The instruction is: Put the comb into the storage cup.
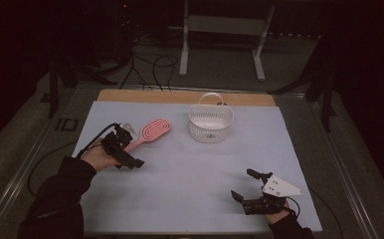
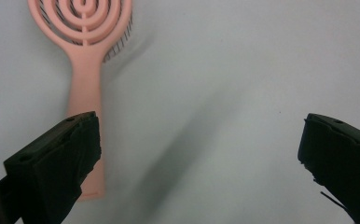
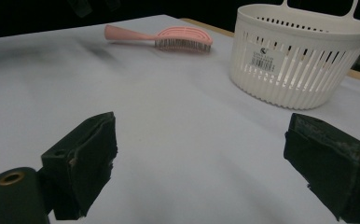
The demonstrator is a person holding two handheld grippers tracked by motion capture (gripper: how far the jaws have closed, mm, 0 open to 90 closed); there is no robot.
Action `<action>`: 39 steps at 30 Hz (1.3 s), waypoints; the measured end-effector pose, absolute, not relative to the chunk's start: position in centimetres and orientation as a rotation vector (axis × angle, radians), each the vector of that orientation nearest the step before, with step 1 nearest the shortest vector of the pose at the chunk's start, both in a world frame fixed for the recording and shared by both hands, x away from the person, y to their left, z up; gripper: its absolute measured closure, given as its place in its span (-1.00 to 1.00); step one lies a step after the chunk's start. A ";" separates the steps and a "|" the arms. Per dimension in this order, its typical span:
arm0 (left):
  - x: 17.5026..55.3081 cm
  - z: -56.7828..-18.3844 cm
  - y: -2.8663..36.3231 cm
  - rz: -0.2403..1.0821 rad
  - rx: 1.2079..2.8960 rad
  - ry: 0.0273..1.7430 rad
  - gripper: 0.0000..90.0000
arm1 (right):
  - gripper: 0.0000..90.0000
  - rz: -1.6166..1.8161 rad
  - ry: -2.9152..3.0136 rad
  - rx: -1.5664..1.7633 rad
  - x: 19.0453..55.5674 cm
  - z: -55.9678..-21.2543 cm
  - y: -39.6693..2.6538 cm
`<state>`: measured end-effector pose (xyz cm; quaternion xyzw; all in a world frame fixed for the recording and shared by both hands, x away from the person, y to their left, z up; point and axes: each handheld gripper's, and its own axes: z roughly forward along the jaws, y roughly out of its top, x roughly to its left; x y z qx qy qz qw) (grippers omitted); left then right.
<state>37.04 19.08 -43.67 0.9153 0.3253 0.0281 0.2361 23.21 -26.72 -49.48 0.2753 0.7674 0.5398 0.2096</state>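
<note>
A pink hairbrush [image 1: 152, 130] lies on the white sheet, left of centre, with its handle pointing to the near left. My left gripper [image 1: 128, 148] hovers over the end of that handle, open wide. In the left gripper view the handle [image 2: 86, 84] runs down beside the left jaw, and the gap of the gripper [image 2: 199, 154] holds bare sheet. A white slotted basket [image 1: 210, 122] with a loop handle stands at the back centre. My right gripper [image 1: 242, 183] rests open near the front right, nothing in it. It faces the basket [image 3: 304, 56] and the brush [image 3: 169, 36].
The white sheet [image 1: 190, 174] covers most of the table, and a wooden strip [image 1: 180, 97] shows along its far edge. Beyond the table are a metal stand [image 1: 225, 30] and loose cables [image 1: 150, 64] on the floor. A small label is stuck on the basket's wall.
</note>
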 end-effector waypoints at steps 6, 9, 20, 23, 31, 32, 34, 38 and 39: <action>37.3 -43.1 18.8 0.126 2.510 0.827 -1.00 | -0.79 1.502 2.135 0.765 23.2 -49.5 -26.7; 37.6 -43.0 18.6 0.163 2.518 0.825 -1.00 | -0.79 1.500 2.138 0.764 23.2 -49.5 -26.7; 39.3 -43.6 18.4 0.138 2.542 0.852 -1.00 | -0.79 1.499 2.141 0.770 23.3 -49.6 -26.7; 39.9 -43.7 18.1 0.142 2.577 0.840 -1.00 | -0.79 1.505 2.137 0.765 23.2 -49.6 -26.7; 41.1 -44.2 17.9 0.143 2.601 0.851 -1.00 | -0.79 1.506 2.138 0.765 23.2 -49.6 -26.7; 41.3 -44.3 18.0 0.135 2.605 0.857 -1.00 | -0.79 1.506 2.142 0.764 23.2 -49.6 -26.8; 41.6 -44.5 18.0 0.137 2.603 0.868 -1.00 | -0.79 1.508 2.139 0.762 23.2 -49.6 -26.8; 42.2 -45.2 18.2 0.149 2.617 0.881 -1.00 | -0.79 1.507 2.141 0.767 23.2 -49.6 -26.8; 42.2 -45.2 18.2 0.149 2.617 0.881 -1.00 | -0.79 1.507 2.141 0.767 23.2 -49.6 -26.8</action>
